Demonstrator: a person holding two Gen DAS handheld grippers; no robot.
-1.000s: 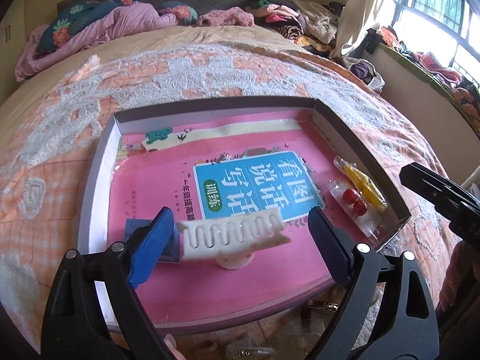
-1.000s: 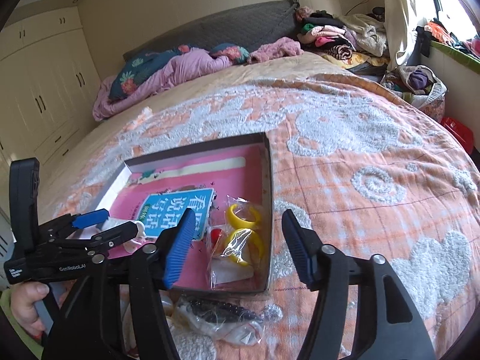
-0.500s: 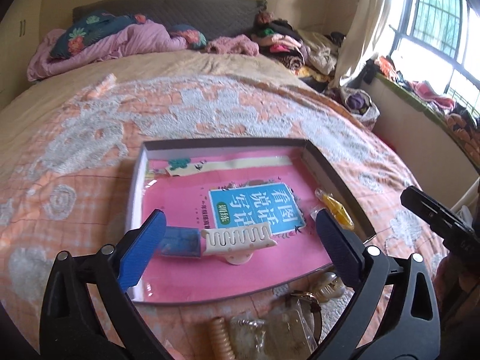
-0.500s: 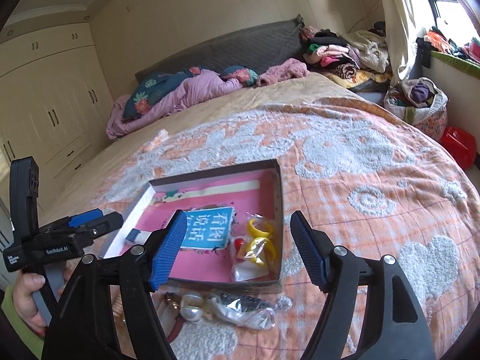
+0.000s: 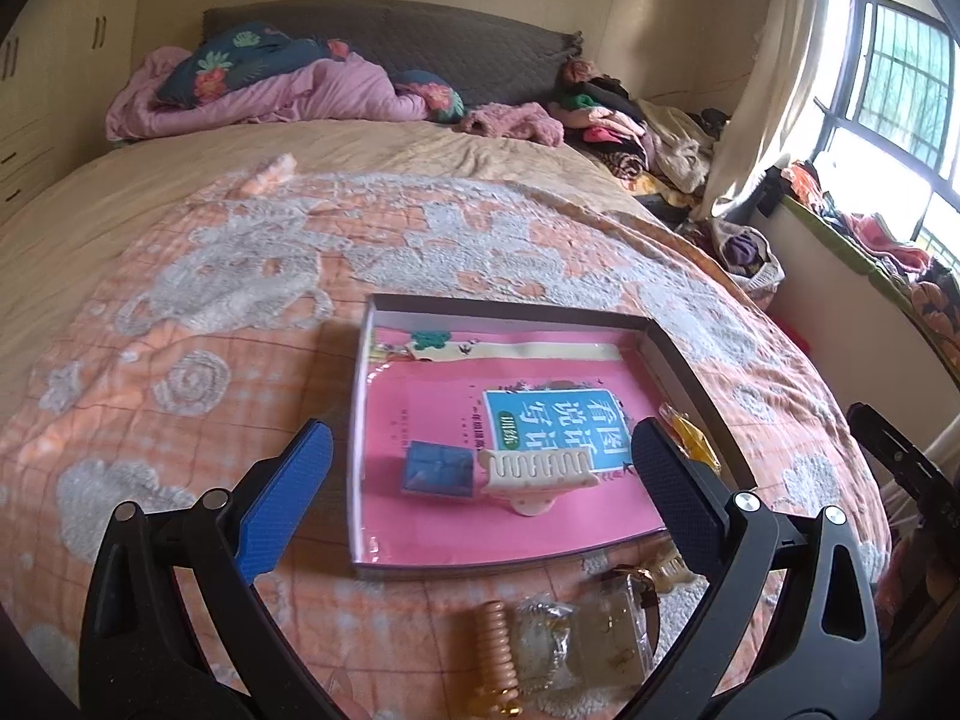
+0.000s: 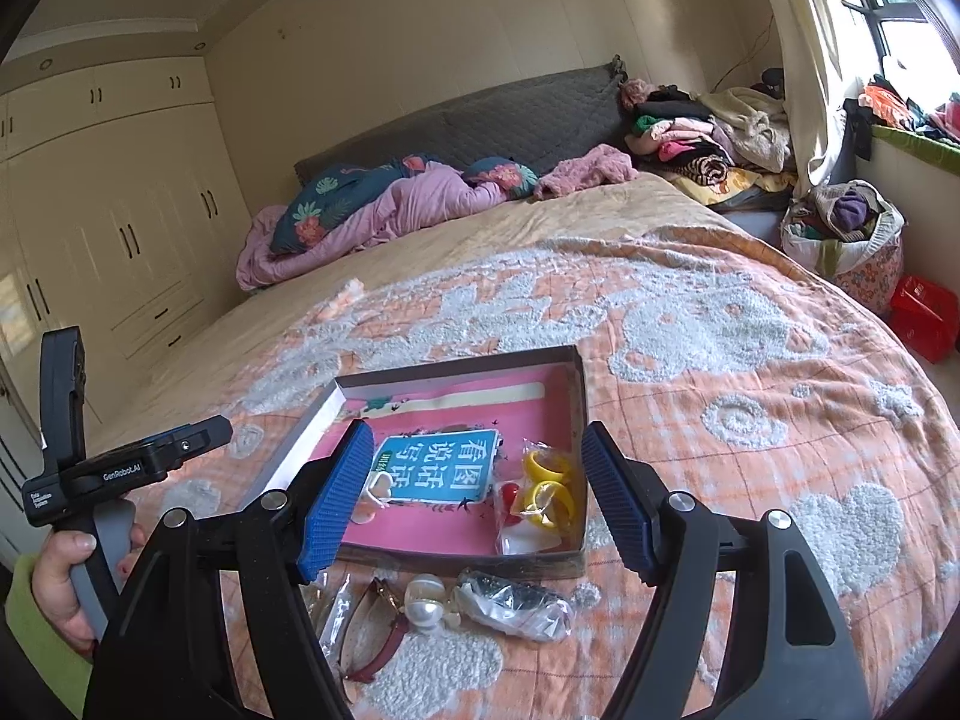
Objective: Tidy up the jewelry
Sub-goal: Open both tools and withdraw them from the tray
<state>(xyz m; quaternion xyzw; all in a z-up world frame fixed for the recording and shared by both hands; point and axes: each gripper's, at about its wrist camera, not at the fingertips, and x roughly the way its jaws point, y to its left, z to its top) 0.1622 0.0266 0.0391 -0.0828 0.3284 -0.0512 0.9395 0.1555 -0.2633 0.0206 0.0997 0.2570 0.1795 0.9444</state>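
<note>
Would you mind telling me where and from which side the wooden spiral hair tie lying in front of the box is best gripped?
Grip the wooden spiral hair tie across its ribbed middle, coming from above with the left gripper. It lies lengthwise on the blanket, pointing toward the box, so its narrow sides seem freest.

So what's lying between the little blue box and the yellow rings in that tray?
A cream comb-like hair clip, on a pink book with a blue label; left wrist view.

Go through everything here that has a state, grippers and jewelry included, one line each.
left gripper: open, nothing held
right gripper: open, nothing held
shallow box: lidless, flat on the bedspread
cream hair clip: lying in the box
blue square case: shut, in the box beside the clip
yellow rings: bagged, in the box
pearl piece: outside the box, on the bedspread
</note>
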